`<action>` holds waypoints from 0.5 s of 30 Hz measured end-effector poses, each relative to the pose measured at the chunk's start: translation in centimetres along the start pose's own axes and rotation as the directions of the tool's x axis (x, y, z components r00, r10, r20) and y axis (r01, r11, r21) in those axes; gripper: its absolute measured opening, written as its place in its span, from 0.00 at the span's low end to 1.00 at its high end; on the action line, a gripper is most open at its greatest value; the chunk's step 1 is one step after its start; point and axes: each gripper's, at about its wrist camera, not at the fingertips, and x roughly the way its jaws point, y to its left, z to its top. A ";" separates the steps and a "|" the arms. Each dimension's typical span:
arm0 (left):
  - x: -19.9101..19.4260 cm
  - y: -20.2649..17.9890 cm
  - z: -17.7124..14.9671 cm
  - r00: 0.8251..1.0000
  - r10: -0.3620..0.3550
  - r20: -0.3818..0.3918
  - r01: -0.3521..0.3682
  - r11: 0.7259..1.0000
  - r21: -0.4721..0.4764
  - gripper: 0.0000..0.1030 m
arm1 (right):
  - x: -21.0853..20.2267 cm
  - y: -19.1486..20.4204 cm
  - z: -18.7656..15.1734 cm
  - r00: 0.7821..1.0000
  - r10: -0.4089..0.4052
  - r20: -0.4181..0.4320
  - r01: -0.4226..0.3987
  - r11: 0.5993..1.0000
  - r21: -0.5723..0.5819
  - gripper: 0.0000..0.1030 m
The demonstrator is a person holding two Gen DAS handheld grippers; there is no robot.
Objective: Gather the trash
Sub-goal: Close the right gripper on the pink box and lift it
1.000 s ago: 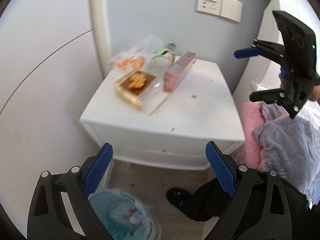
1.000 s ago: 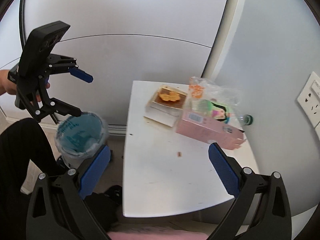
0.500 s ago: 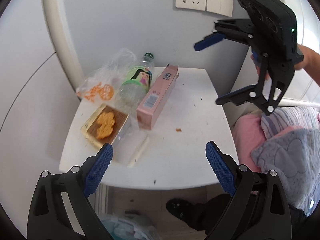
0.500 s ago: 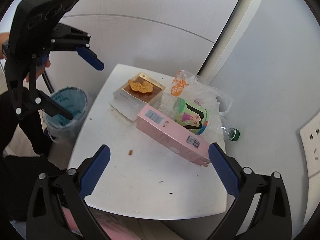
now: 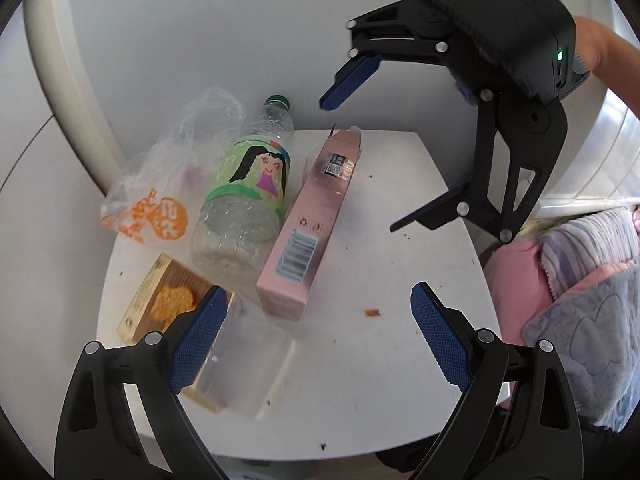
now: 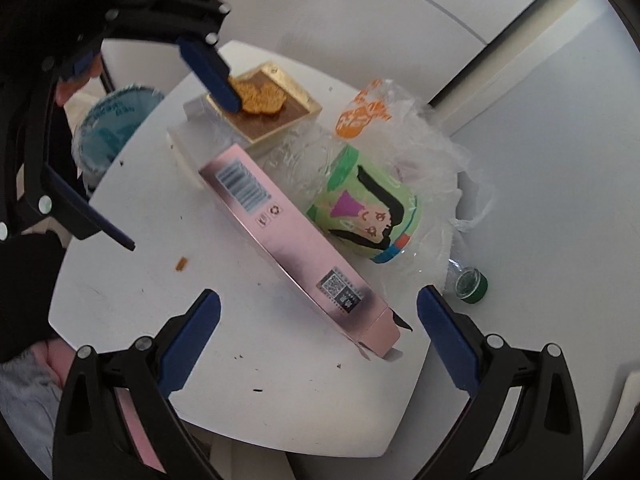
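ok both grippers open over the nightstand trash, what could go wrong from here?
1. The pink carton lies against the plastic bottle; pulling the carton away could let the round bottle roll toward the table edge.
2. The clear bag is tucked under the bottle, so a grab may drag both.
3. The left gripper and right gripper crowd the same small top and could collide.
4. The bin sits beside the table; a long carton may miss it.

Bright daylight, soft shadows, fisheye-warped edges
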 end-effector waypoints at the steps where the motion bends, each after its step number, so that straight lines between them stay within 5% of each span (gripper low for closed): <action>1: 0.3 0.1 0.2 1.000 0.001 -0.002 -0.001 1.000 0.005 0.86 | 0.2 0.0 0.1 1.000 -0.001 -0.014 0.001 1.000 -0.018 0.93; 13: 2.5 0.5 1.5 0.998 -0.025 -0.049 0.028 0.998 0.056 0.73 | 2.9 -1.1 1.1 0.992 0.043 -0.116 -0.057 0.991 -0.123 0.93; 15: 2.4 0.8 1.4 0.998 -0.029 -0.051 0.032 0.997 0.072 0.72 | 3.7 -1.2 1.5 0.990 0.060 -0.128 -0.075 0.990 -0.119 0.83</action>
